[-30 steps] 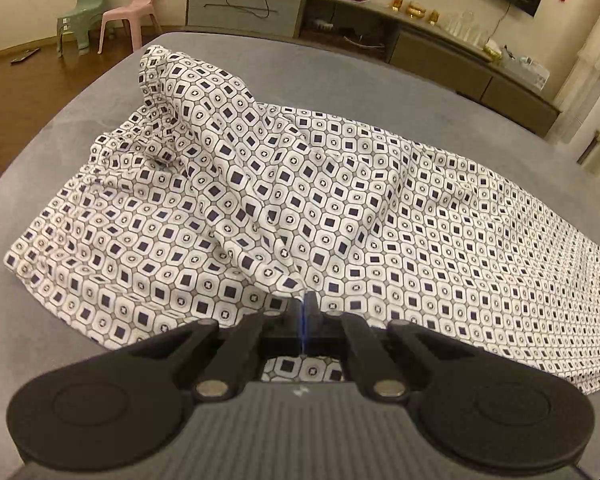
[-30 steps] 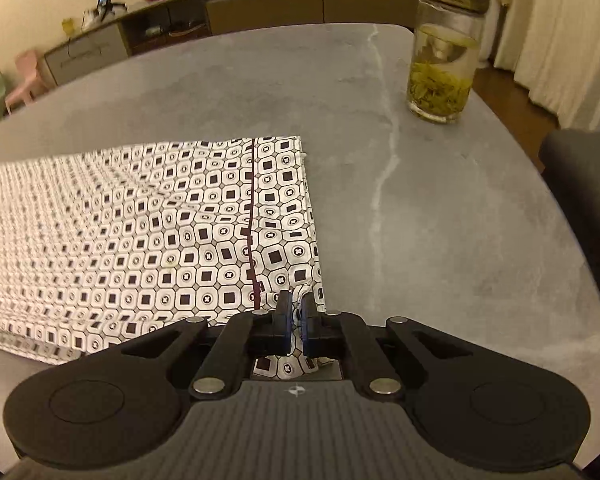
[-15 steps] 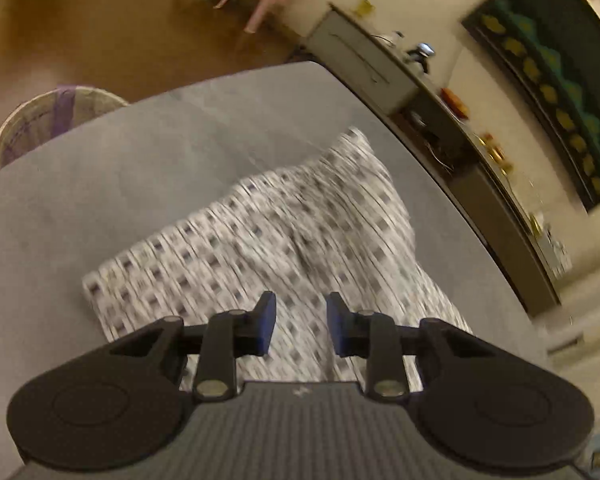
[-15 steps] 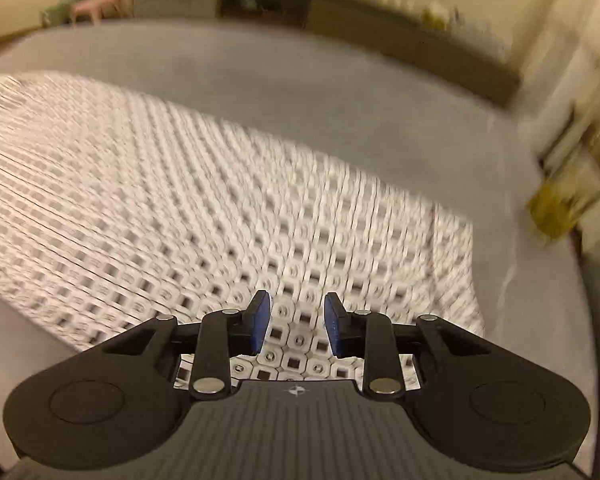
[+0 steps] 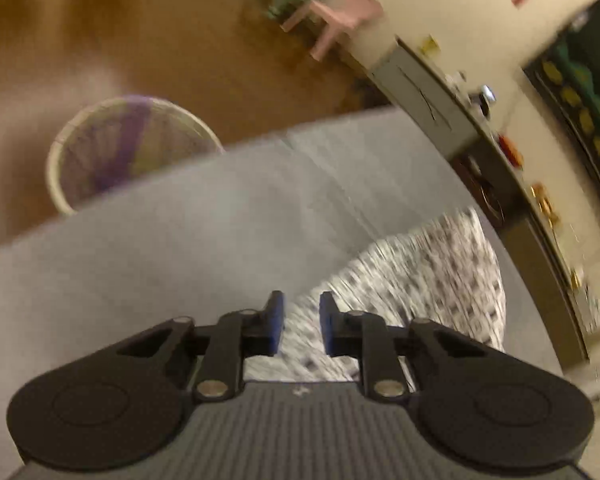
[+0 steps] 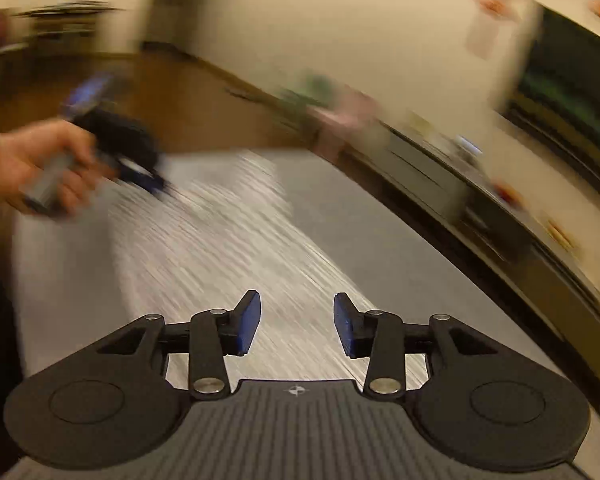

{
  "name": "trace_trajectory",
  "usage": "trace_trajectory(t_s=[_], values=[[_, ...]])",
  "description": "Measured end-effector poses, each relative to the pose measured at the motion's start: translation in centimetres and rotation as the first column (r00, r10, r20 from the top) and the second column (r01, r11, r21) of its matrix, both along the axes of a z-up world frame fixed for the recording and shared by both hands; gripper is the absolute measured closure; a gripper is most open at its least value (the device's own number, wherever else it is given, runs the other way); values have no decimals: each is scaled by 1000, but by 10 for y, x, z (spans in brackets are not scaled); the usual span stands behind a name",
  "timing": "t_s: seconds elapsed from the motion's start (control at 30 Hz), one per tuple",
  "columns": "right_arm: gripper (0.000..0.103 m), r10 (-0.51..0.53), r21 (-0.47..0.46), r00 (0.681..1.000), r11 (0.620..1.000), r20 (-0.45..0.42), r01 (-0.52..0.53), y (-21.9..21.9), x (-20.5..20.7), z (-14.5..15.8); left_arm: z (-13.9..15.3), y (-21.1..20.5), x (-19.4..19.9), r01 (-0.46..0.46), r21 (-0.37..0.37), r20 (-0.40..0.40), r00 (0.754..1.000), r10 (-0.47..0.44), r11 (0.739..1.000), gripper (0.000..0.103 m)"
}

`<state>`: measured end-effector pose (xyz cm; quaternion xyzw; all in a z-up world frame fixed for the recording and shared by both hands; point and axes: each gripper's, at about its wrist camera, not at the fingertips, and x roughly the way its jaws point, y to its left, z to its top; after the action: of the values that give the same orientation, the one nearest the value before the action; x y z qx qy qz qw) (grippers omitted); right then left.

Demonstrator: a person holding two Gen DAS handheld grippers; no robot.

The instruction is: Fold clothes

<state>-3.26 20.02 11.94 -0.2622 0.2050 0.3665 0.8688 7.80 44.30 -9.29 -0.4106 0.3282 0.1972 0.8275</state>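
Left gripper (image 5: 301, 326) narrowly parted, gripping nothing, above edge of patterned cloth (image 5: 432, 280) on grey table (image 5: 180, 240). Right gripper (image 6: 297, 326) spread wide, empty. Woven basket (image 5: 120, 152) on floor beyond table, purple and green contents, too blurred to identify.

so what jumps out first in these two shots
The patterned cloth lies on the grey table just beyond the open left gripper. In the right wrist view everything is smeared by blur; the open right gripper fills the foreground and a hand grips the other tool at far left. A basket stands on the floor past the table's edge.
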Motion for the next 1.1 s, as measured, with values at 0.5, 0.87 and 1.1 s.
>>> trace_trajectory(t_s=[0.5, 0.87, 1.1], values=[[94, 22, -202, 992, 978, -125, -47, 181, 158, -91, -1, 19, -4, 56, -110, 169, 985, -37, 992, 81], [78, 141, 382, 743, 909, -654, 164, 167, 197, 2, -4, 34, -30, -18, -147, 258, 965, 56, 989, 76], [48, -24, 228, 887, 963, -461, 145, 89, 158, -19, -23, 19, -1, 136, -138, 156, 981, -114, 981, 75]])
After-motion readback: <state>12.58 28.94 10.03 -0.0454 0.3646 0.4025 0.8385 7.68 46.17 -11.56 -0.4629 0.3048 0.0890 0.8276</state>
